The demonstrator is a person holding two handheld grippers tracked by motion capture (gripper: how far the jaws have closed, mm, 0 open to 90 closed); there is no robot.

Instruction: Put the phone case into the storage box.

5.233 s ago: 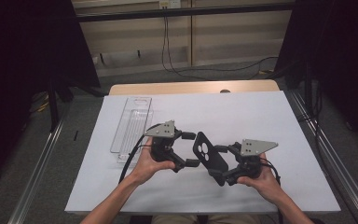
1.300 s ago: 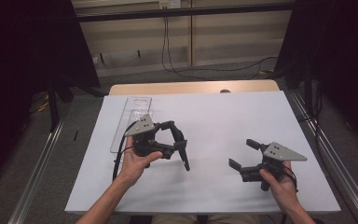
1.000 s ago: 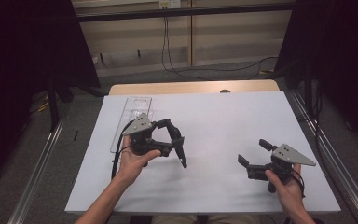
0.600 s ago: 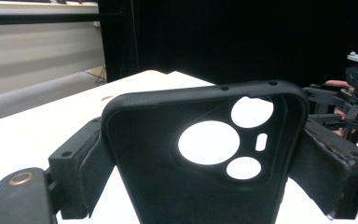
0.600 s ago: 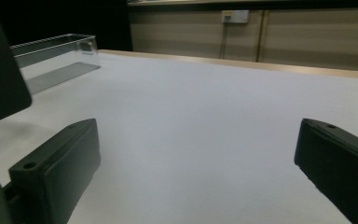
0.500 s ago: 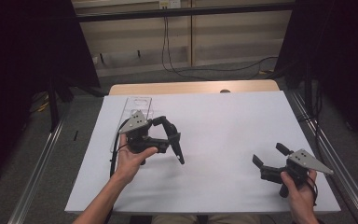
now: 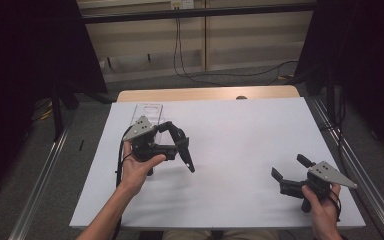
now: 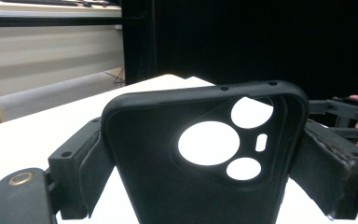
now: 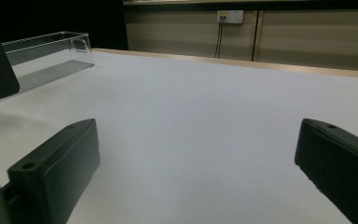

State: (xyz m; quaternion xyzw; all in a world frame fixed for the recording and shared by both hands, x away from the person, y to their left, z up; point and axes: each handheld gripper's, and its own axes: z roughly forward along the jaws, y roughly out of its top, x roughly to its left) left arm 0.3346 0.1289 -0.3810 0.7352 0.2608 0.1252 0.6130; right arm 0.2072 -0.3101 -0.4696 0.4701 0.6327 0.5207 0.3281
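The left gripper view shows what the high view cannot: the black matte phone case point(image 8: 200, 154) has a rounded camera cutout with three round holes and one small slot, and a row of small holes along its top edge. The left gripper point(image 8: 205, 168) clamps this case between its padded jaws, one on each long side. In the high view the case point(image 7: 184, 150) hangs tilted above the white table sheet point(image 7: 240, 130), just beside a clear plastic rectangular tray point(image 7: 147, 110) at the sheet's far left. The right gripper point(image 7: 291, 172), with jaws spread wide and nothing between them, sits well apart at the near right. The right gripper view shows the tray's transparent walls point(image 9: 46, 42) and a white wall socket point(image 9: 229, 17). No writing is legible.
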